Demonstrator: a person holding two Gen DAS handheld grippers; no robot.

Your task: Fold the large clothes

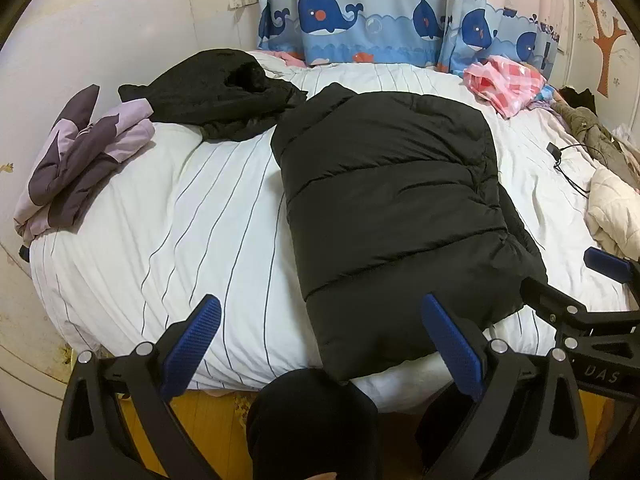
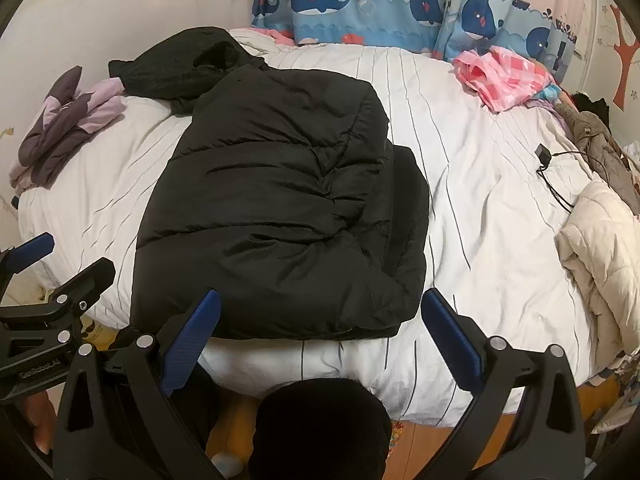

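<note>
A large black puffer jacket (image 1: 392,200) lies folded lengthwise on the white striped bed (image 1: 180,220), its hem at the near edge. It also shows in the right wrist view (image 2: 272,208). My left gripper (image 1: 320,320) is open and empty, held just off the near bed edge at the jacket's left hem corner. My right gripper (image 2: 320,316) is open and empty, just short of the jacket's near hem. The right gripper shows in the left wrist view (image 1: 568,280) at the jacket's right side. The left gripper shows at the left edge of the right wrist view (image 2: 60,268).
A second black garment (image 1: 216,92) and a purple folded garment (image 1: 80,156) lie at the far left. A pink checked cloth (image 1: 504,80) lies at the far right. A black charger with cable (image 2: 548,168) and a cream quilt (image 2: 600,248) are on the right. Whale curtains (image 1: 360,20) hang behind.
</note>
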